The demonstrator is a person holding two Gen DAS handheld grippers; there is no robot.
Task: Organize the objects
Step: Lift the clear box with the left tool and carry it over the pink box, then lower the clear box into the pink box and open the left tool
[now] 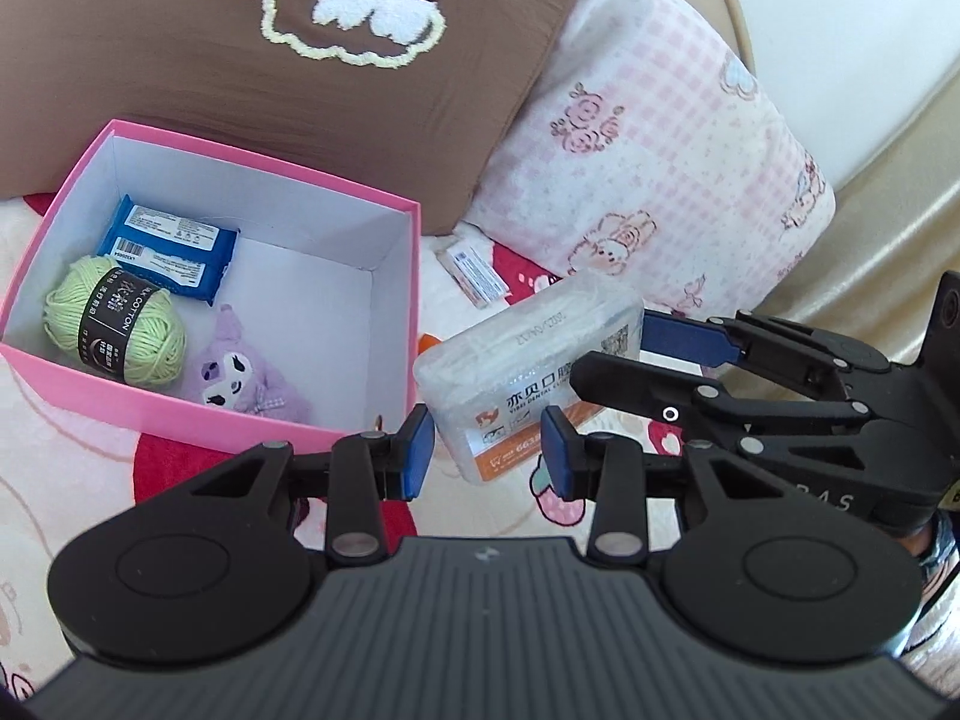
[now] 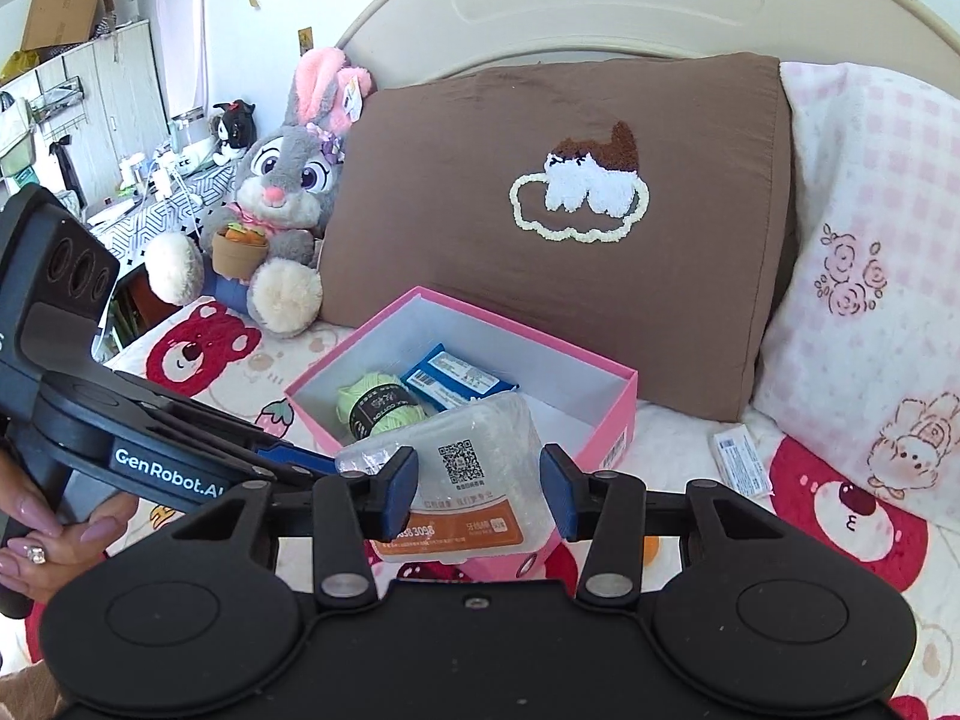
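A clear plastic box of floss picks (image 1: 510, 372) with an orange label hangs just above the bed, beside the near right corner of the open pink box (image 1: 270, 159). My left gripper (image 1: 486, 453) is shut on its lower end, blue pads on both sides. My right gripper (image 1: 609, 348) comes in from the right and clamps its other end. In the right wrist view the floss box (image 2: 462, 468) sits between the right gripper's (image 2: 480, 492) pads, with the left gripper (image 2: 324, 462) at its left end. The pink box (image 2: 540, 336) holds green yarn (image 1: 114, 330), a blue wipes pack (image 1: 168, 249) and a purple plush (image 1: 246, 372).
A brown pillow (image 2: 540, 180) and a pink checked pillow (image 2: 870, 300) lean on the headboard (image 2: 600, 0) behind the box. A grey rabbit plush (image 2: 288, 180) sits at the left. A small white packet (image 2: 741, 462) lies on the printed blanket to the right. A hand (image 2: 36, 528) grips the left handle.
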